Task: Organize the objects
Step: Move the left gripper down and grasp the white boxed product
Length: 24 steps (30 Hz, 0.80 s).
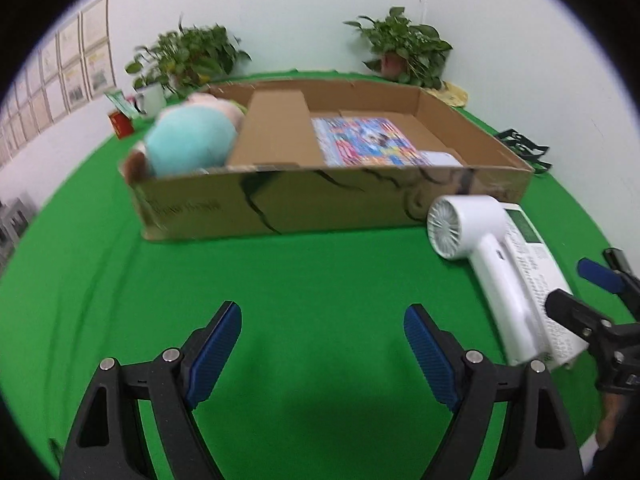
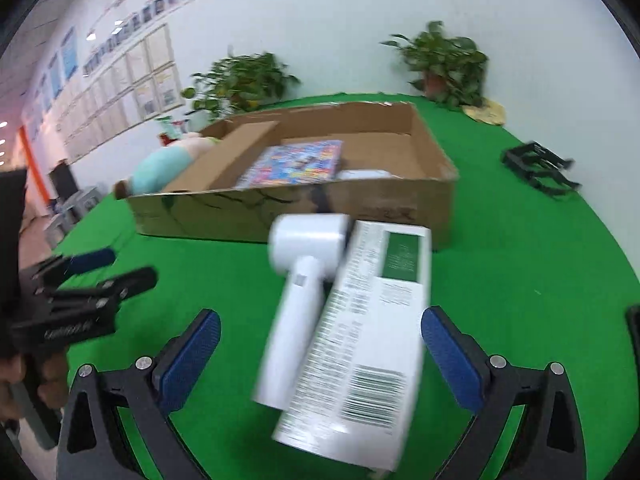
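A shallow cardboard box [image 1: 280,204] [image 2: 380,204] stands on the green table. It holds a plush toy [image 1: 188,140] [image 2: 160,168], a colourful book [image 1: 368,140] [image 2: 296,164] and a white item [image 1: 440,158]. In front of it lie a white hand-held fan [image 1: 472,236] [image 2: 300,300] and a white printed carton [image 1: 536,276] [image 2: 372,344], side by side. My right gripper [image 2: 320,340] is open, its fingers either side of the fan and carton. My left gripper [image 1: 322,328] is open and empty over bare cloth, left of the fan.
Two potted plants [image 1: 192,56] [image 1: 404,48] stand at the back by the wall. A white mug [image 1: 150,98] and a red box [image 1: 120,122] sit at the back left. A black rack [image 2: 540,168] [image 1: 520,144] lies right of the cardboard box.
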Tool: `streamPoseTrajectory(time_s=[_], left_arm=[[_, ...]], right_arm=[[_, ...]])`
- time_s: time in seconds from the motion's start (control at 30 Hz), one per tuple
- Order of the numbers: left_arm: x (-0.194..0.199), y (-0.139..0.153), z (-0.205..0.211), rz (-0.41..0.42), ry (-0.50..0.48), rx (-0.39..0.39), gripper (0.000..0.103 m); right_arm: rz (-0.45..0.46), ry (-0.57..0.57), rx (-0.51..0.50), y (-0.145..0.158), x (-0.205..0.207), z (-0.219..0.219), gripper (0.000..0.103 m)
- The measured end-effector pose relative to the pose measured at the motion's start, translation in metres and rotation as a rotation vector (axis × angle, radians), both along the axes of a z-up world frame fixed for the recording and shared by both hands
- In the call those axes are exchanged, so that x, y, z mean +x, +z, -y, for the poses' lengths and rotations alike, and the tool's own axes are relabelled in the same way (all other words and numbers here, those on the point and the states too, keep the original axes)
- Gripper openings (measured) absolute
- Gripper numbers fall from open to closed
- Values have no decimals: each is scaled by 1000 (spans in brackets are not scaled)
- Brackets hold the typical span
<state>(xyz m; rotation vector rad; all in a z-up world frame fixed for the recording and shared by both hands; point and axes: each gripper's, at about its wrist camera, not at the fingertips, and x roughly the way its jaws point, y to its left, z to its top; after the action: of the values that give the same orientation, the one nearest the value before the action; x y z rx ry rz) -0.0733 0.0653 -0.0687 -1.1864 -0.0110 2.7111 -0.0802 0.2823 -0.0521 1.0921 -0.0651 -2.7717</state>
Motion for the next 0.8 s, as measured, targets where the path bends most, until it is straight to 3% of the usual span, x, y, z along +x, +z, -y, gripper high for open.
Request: streamPoseTrajectory(time_s=[0.1, 0.2, 0.37, 0.47, 0.53, 0.6, 0.77, 0.8], left_arm=[[-7, -6, -11, 58, -35, 79, 84], [-13, -4, -26, 95, -90, 146, 84], [-19, 6, -57, 112, -193, 204, 84], [-24, 10, -78, 137, -265, 255, 84], [-32, 11, -87, 156, -286, 288, 84], [-39, 12, -91, 173, -288, 308, 83], [-48, 7, -84, 216, -284, 361, 82], [-47, 6, -85, 225, -288, 368, 82]], right_arm=[[48, -17, 18, -8, 4, -12, 91], [76, -29, 29, -15, 7, -20, 75], [84, -80, 39, -12, 18, -43, 64], [93, -99, 24, -4, 24, -61, 67], [108, -64, -19, -1, 24, -61, 84], [104, -19, -47, 0, 24, -52, 92], [135, 66, 2, -18, 20, -14, 92], [140, 67, 9, -20, 19, -11, 87]])
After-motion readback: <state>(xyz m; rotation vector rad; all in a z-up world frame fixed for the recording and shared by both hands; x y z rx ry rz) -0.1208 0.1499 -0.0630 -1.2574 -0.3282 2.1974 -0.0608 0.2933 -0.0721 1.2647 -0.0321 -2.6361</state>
